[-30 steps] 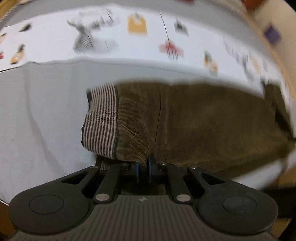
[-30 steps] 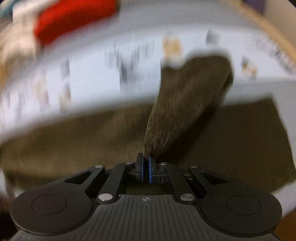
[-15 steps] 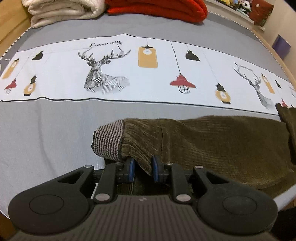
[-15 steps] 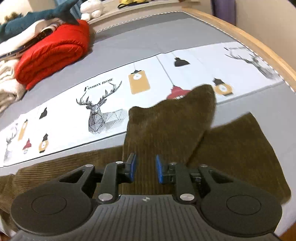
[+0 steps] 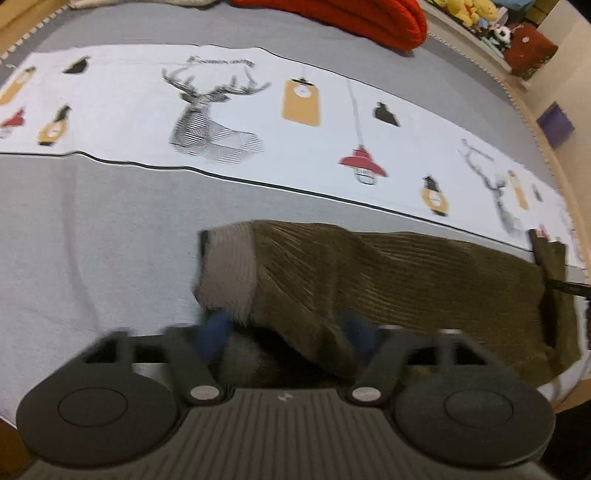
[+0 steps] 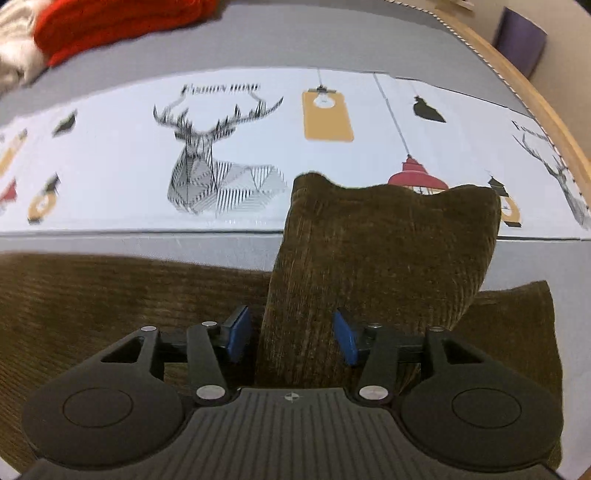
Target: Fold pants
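Observation:
Olive-brown corduroy pants (image 5: 388, 284) lie along the near edge of a grey bed cover (image 5: 92, 240), their striped waistband (image 5: 229, 269) at the left end. My left gripper (image 5: 284, 334) is over the waist end, its jaws opening wide, and the cloth lies loose between the blurred blue pads. In the right wrist view one pant leg (image 6: 373, 258) is thrown back over the rest of the pants (image 6: 110, 295). My right gripper (image 6: 291, 338) straddles the near end of that leg. Its jaws are opening, and the pads stand clear of the cloth on both sides.
A white runner (image 5: 258, 122) printed with deer and lamps crosses the bed behind the pants. Folded red (image 5: 354, 18) and cream bedding is piled at the far side. The wooden bed rim (image 6: 535, 99) curves along the right, with a purple box (image 5: 556, 123) beyond it.
Both grippers were shut on the pants a second ago and have let go, jaws spreading. The lifted leg has dropped onto the bed and the waist end has settled.

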Motion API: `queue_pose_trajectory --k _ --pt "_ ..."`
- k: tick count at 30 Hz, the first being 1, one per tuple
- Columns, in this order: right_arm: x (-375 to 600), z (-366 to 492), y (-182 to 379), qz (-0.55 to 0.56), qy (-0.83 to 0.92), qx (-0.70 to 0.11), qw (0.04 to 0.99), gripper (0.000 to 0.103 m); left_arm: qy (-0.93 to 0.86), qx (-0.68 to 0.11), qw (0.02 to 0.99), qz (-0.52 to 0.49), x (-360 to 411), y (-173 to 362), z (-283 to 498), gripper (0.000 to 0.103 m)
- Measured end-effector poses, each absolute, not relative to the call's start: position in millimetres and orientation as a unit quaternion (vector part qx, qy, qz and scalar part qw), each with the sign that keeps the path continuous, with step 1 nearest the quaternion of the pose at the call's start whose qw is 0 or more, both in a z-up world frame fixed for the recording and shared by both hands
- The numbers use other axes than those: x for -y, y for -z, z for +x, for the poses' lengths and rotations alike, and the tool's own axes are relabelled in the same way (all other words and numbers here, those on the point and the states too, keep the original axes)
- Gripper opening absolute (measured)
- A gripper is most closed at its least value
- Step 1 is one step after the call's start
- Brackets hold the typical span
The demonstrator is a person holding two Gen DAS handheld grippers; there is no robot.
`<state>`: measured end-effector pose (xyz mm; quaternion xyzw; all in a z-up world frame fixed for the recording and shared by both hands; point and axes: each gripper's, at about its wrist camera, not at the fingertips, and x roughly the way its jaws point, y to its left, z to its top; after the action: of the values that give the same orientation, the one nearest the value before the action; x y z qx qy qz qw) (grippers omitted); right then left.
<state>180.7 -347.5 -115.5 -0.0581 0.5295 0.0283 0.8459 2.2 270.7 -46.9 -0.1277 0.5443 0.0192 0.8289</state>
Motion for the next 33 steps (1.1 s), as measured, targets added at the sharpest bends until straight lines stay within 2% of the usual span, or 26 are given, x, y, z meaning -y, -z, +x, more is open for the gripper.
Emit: queue_pose_trajectory --k 5,7,9,12,18,19,22,25,28,31,32,33 --pt "338.2 179.9 130.3 -0.133 -0.022 -0.54 0.831 0.049 -0.049 -0.552 0.822 -0.13 -280.2 57.1 8.4 0.083" --pt "344.7 178.6 125.1 -0.121 -0.016 -0.538 0.834 0.034 -0.062 -0.551 0.822 -0.132 -282.9 58.6 13.6 0.083" --pt "358.7 175.8 116.3 -0.082 -0.005 -0.536 0.84 0.012 -0.071 -0.554 0.819 -0.131 -283.1 61.1 19.4 0.083" --pt "383.9 164.2 100.1 -0.031 0.013 -0.524 0.851 0.008 -0.073 -0.563 0.815 -0.117 -276.6 66.0 26.7 0.083" --pt "462.3 115.0 75.7 0.102 0.043 -0.511 0.853 0.007 -0.064 -0.58 0.81 -0.057 -261.9 78.2 21.7 0.082" --pt "479.6 102.9 76.5 0.126 0.047 -0.516 0.846 0.007 -0.062 -0.583 0.808 -0.049 -261.6 80.0 18.8 0.078" --pt "518.3 70.0 96.0 0.175 0.045 -0.558 0.81 0.007 -0.058 -0.595 0.801 -0.032 -262.9 84.9 10.2 0.076" --pt "523.9 45.4 123.9 0.165 0.002 -0.616 0.77 0.008 -0.06 -0.597 0.8 -0.029 -264.0 84.3 6.2 0.076" --pt "516.5 36.9 127.8 0.111 -0.011 -0.624 0.773 0.015 -0.064 -0.588 0.805 -0.035 -262.7 78.4 8.1 0.076" --pt "527.7 38.6 106.4 0.146 -0.008 -0.564 0.813 0.027 -0.072 -0.581 0.81 -0.046 -261.3 73.5 13.2 0.077" --pt "528.7 39.7 100.1 0.151 -0.006 -0.545 0.825 0.036 -0.074 -0.58 0.81 -0.05 -260.8 72.7 15.3 0.077" --pt "527.0 41.9 93.7 0.147 -0.003 -0.526 0.838 0.039 -0.076 -0.58 0.81 -0.052 -259.9 72.5 17.1 0.078"
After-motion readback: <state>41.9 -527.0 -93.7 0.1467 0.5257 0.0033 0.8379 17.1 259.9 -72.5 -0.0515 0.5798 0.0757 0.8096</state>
